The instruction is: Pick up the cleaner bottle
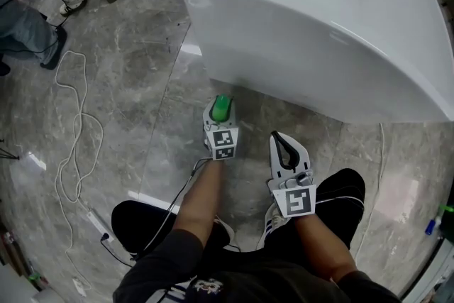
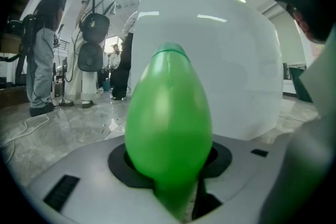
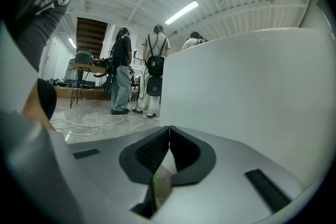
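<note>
The left gripper [image 2: 170, 160] is clenched on the green cleaner bottle [image 2: 168, 107], jaws half-wide, just before the white bathtub [image 1: 319, 25]. At the bottle's 4 o'clock, the right gripper [image 1: 287, 147] is pinched together, empty. Standing people [image 3: 123, 68] show only in the gripper views (the head view adds a white cable [image 1: 71, 152] at 9 o'clock).

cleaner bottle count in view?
1: the green cleaner bottle, clamped in the left gripper's jaws, just in front of the white tub. Others may be hidden behind the tub.
</note>
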A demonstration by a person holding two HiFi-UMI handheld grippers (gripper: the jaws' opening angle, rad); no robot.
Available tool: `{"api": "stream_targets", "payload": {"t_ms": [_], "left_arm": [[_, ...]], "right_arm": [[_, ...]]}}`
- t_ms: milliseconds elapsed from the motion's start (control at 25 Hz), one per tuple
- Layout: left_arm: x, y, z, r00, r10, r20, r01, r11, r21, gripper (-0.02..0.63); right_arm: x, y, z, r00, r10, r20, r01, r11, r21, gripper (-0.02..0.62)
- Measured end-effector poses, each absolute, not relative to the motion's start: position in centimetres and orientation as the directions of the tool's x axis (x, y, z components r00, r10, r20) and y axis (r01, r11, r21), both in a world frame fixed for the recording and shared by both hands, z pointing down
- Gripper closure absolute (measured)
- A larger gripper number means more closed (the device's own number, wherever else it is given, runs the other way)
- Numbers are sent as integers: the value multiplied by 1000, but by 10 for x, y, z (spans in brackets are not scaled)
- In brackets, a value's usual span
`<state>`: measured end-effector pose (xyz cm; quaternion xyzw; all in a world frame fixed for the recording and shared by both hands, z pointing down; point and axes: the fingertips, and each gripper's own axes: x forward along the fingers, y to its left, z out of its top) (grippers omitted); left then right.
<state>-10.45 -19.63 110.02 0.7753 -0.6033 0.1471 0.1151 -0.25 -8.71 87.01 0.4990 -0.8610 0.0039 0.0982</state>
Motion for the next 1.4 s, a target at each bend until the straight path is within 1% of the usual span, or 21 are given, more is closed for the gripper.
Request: {"api": "stream_targets", "payload": {"t_ms": [160, 320, 520, 720, 1000, 1240, 1400], "left_arm": [[-106, -198, 1075, 230, -912, 339, -970, -244, 2, 423], [-110, -200, 1045, 227, -913, 338, -971, -239, 6, 425], [-107, -201, 972, 234, -912, 336, -969, -247, 5, 425], [-110, -198, 855, 224, -926, 304, -972, -236, -4, 425], [-102, -191, 660, 228, -939, 258, -970, -241, -22, 425], [-82, -169, 494, 227, -942, 247, -973, -231, 11, 425], [-68, -152, 402, 223, -947, 230, -974, -226, 15, 425]], "right_arm": [[-2, -92, 866, -471, -865, 173, -868, 490, 84, 578], [1, -101, 851, -447, -878, 171, -883, 463, 71, 578], [15, -110, 800, -408, -892, 197, -903, 425, 55, 578], [26, -110, 715, -386, -895, 224, -916, 401, 25, 578], [52, -109, 559, -351, -910, 222, -933, 360, 3, 578], [83, -94, 419, -336, -920, 203, -939, 344, 5, 578], [97, -84, 343, -355, -920, 168, -931, 364, 25, 578]]}}
